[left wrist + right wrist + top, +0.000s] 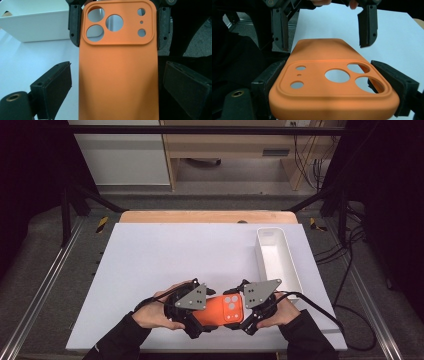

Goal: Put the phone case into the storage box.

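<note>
While the orange phone case (225,310) hangs just above the white desk (165,260) at its 6 o'clock edge, its long axis runs from 9 to 3 o'clock between both hands. The right gripper (337,82) has its fingers clamped on the camera-cutout end. The left gripper (115,85) sits at the plain end, fingers apart and clear of the sides. A white bin (277,257) stands near, at 2 o'clock. Beyond the desk, a wooden shelf unit stands on grey floor.

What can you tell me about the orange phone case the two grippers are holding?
The orange phone case looks like matte soft rubber, empty, its back up. A raised camera block has three large round holes and three small ones. It is held level over the white table near its front edge. The right gripper clamps the camera end; the left gripper straddles the plain end, fingers apart from it.
</note>
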`<act>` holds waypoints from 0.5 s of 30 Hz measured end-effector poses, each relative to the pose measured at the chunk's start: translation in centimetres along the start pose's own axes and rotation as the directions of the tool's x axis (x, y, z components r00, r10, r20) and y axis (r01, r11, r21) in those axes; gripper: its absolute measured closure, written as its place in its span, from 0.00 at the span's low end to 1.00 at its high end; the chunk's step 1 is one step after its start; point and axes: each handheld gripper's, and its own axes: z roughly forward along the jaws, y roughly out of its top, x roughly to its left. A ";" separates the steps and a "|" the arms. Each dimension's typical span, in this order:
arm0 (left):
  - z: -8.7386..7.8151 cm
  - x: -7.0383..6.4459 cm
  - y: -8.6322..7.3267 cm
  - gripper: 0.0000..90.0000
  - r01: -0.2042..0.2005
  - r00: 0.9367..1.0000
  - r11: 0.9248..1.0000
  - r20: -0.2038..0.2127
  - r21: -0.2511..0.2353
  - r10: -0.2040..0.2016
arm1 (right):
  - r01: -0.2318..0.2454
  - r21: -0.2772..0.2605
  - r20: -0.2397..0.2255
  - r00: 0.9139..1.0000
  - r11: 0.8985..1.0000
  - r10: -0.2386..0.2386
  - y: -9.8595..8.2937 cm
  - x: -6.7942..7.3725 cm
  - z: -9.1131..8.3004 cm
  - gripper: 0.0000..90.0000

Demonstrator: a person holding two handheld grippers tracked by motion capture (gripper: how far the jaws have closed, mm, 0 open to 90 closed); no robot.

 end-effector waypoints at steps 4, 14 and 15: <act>-0.7 0.2 -0.4 0.06 0.030 0.999 1.000 -0.022 0.007 -0.030 | -0.007 0.014 0.008 1.000 1.000 0.007 0.0 -0.2 -0.2 0.18; -1.3 0.9 -2.2 0.04 0.139 0.989 0.990 -0.054 -0.009 -0.139 | -0.023 0.045 0.044 0.999 0.999 0.021 0.3 -0.8 -1.2 0.18; -1.3 1.0 -2.5 0.04 0.145 0.988 0.989 -0.055 -0.012 -0.145 | -0.026 0.051 0.048 0.999 0.998 0.023 0.3 -0.9 -1.3 0.18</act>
